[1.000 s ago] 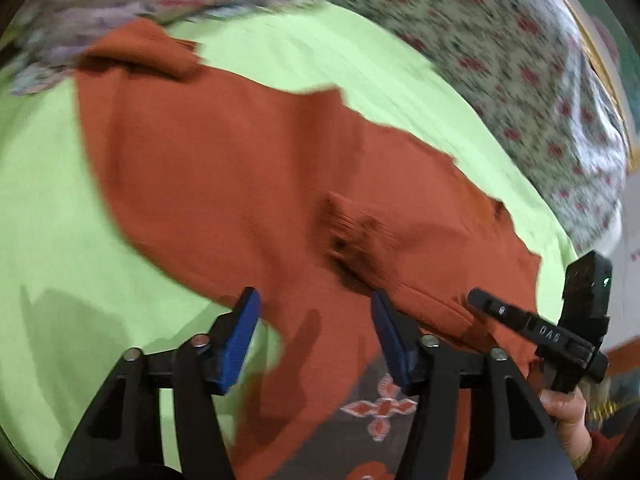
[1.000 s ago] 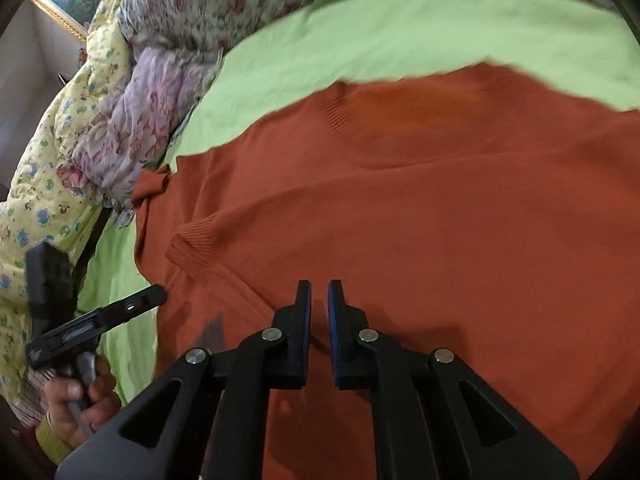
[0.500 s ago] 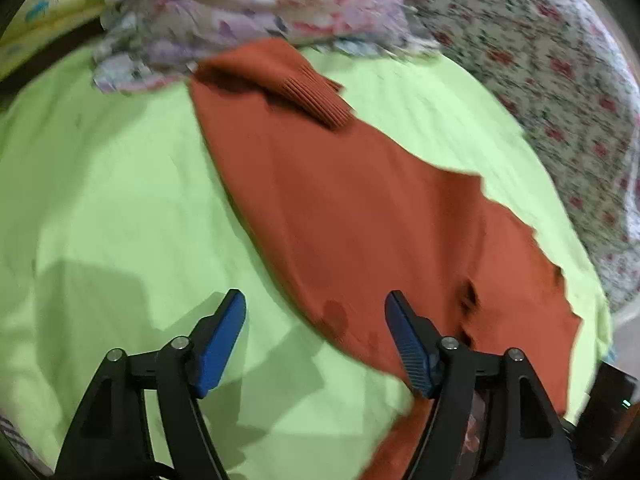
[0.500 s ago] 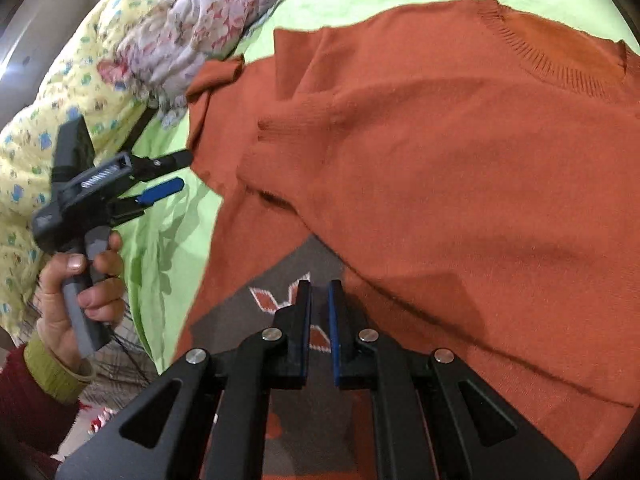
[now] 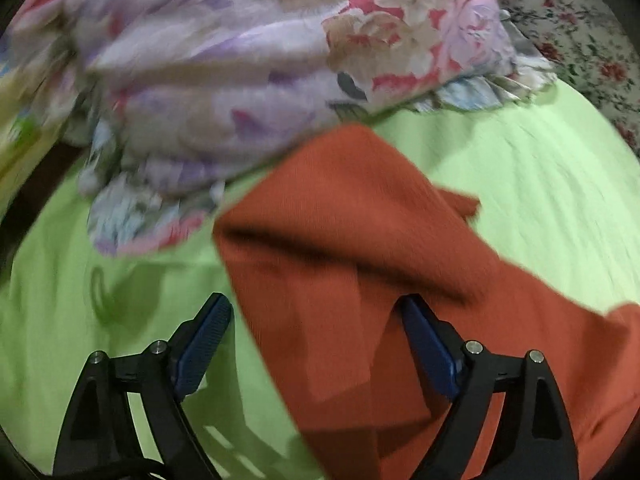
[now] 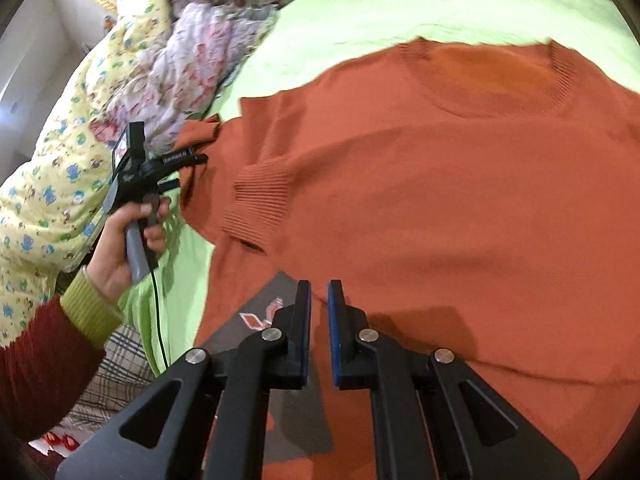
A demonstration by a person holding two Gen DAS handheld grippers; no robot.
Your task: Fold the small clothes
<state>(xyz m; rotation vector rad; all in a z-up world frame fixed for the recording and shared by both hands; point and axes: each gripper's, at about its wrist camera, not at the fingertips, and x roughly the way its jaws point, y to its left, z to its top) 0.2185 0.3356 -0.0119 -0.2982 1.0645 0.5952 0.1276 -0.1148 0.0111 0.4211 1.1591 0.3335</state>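
Rust-orange knit sweater [image 6: 460,208] is lying spread flat on a lime-green sheet [image 6: 400,4], round ribbed neckline toward the far side in the right wrist view. One sleeve is lying folded across the body, its ribbed cuff [image 6: 260,204] sitting on the chest area. The other sleeve [image 5: 348,216] is stretching out sideways, its end reaching right up to a lilac floral cloth [image 5: 256,56] bunched at the sheet's edge; touching or just beside, can't tell because of blur. A grey patterned patch [image 6: 260,316] with an orange-and-white motif is showing at the sweater's near hem.

Left gripper [image 5: 316,320] is hovering over that outstretched sleeve, pointing steeply down. Its jaws have just been opening and are standing wide, blue pads [image 5: 204,336] apart, with the sleeve's edge lying beneath the gap but nothing pinched. The left pad is over green sheet, the right pad over orange knit. In the right wrist view a hand [image 6: 120,240] with a green cuff and dark red sleeve is gripping its grey handle.

Right gripper [image 6: 318,300] is hanging over the near hem, jaws nearly together, only a thin slit between the pads, nothing visibly caught in it.

Further out: a yellow printed quilt [image 6: 52,184], a red-flowered white fabric [image 5: 580,36], and a plaid cloth [image 6: 116,372] lower left.
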